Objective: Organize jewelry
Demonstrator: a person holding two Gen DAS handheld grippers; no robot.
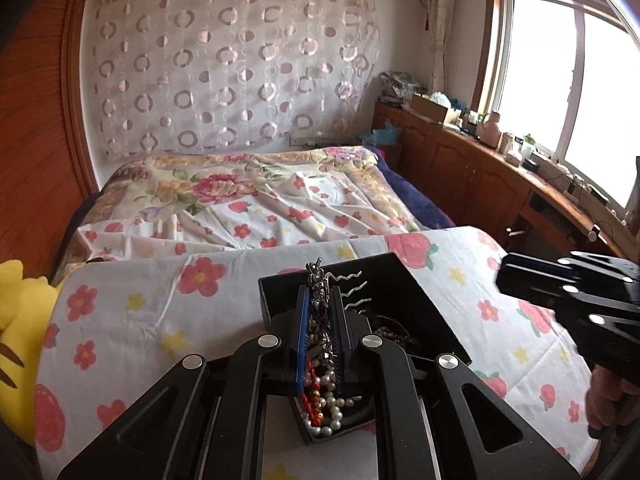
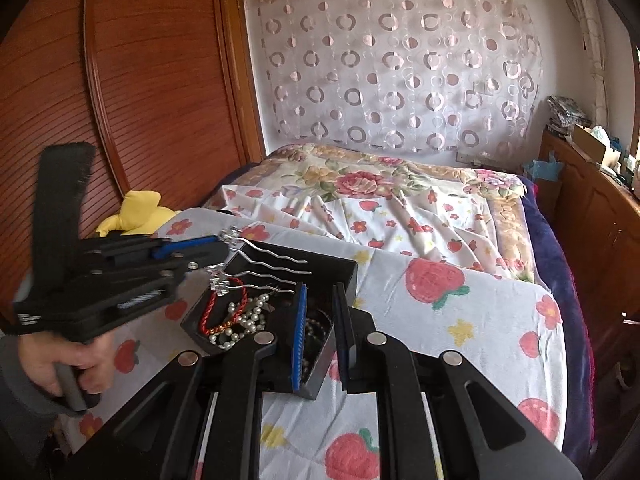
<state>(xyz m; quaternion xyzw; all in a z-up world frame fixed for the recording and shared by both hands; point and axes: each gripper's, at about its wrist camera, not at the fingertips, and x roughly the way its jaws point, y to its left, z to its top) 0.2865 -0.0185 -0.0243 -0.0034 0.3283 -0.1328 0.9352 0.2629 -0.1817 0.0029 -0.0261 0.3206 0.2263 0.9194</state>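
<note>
In the left wrist view, the left gripper (image 1: 320,312) was closed tight on a silver hair ornament (image 1: 319,296), a knobbly, glittering metal piece standing nearly upright between the blue-edged pads, its wavy prongs reaching to the right over the black jewelry box (image 1: 404,280). The box was a matte, square-cornered tray lying on a white cloth (image 1: 132,320) printed with red flowers, strawberries and yellow stars. Round white pearl beads (image 1: 328,404) and a twisted red cord bracelet (image 1: 310,384) lay heaped in the box's near corner. The right gripper (image 1: 516,280) hovered at the right edge, above the cloth and apart from the box. In the right wrist view, the right gripper (image 2: 320,324) stood slightly parted and held nothing, its left pad over the box's near right end, where dark beads (image 2: 316,328) lay, its right pad just outside the wall. The left gripper (image 2: 220,248) came in from the left, the ornament's crinkled prongs (image 2: 276,260) pointing right, roughly level, across the box opening. A yellow plush toy (image 2: 136,212) sat behind, beside ribbed reddish wood panelling (image 2: 140,80).
</note>
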